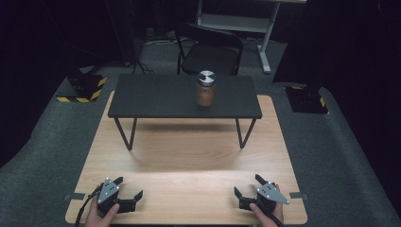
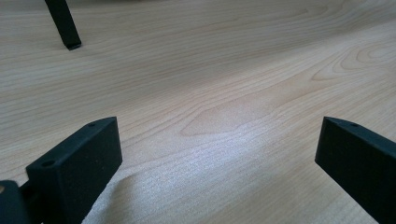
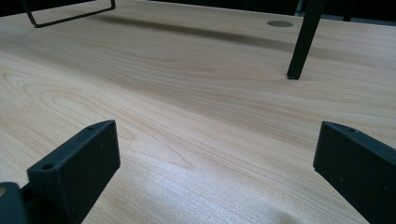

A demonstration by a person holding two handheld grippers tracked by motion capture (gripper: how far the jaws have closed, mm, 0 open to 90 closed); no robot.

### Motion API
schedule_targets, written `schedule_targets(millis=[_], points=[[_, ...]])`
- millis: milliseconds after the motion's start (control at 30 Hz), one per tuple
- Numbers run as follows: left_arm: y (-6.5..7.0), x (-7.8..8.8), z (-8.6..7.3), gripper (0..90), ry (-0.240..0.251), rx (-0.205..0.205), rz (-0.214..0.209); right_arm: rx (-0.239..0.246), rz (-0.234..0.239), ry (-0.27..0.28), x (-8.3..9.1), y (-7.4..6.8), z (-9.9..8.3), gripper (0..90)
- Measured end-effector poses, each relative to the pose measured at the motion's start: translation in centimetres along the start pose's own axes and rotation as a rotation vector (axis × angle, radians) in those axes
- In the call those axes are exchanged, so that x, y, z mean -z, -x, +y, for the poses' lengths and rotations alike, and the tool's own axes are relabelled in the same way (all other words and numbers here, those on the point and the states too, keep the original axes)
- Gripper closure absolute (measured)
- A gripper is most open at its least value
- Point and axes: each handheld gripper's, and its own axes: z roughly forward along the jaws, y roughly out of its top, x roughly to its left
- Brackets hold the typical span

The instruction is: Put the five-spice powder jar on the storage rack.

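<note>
A glass jar with a silver lid and brownish contents stands upright on a black raised shelf at the back of the wooden table. My left gripper rests at the table's near left corner, open, nothing between its jaws. At the near right corner my right gripper is likewise open and empty. The left gripper view has its jaws wide apart over bare wood. In the right gripper view the jaws are spread the same way above the tabletop.
The shelf stands on thin black legs, one leg foot ahead of the left gripper and another ahead of the right. A black chair sits behind the table. Yellow-striped blocks lie on the grey floor at both sides.
</note>
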Motion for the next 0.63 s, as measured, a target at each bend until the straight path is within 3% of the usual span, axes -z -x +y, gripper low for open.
schedule_targets(millis=[333,467,633], points=[[-0.1,0.2,0.0,0.9,-0.004,-0.004,-0.009,-0.007,0.005,-0.005,-0.3,0.2,0.2,0.2],[0.0,-0.1,0.0,0.9,0.002,-0.009,-0.007,0.002,0.008,0.022,0.1,0.1,-0.4,0.2],[0.2,-0.9,0.5,0.9,0.021,-0.026,-0.006,0.009,0.002,0.099,1.8,0.3,-1.5,0.3]])
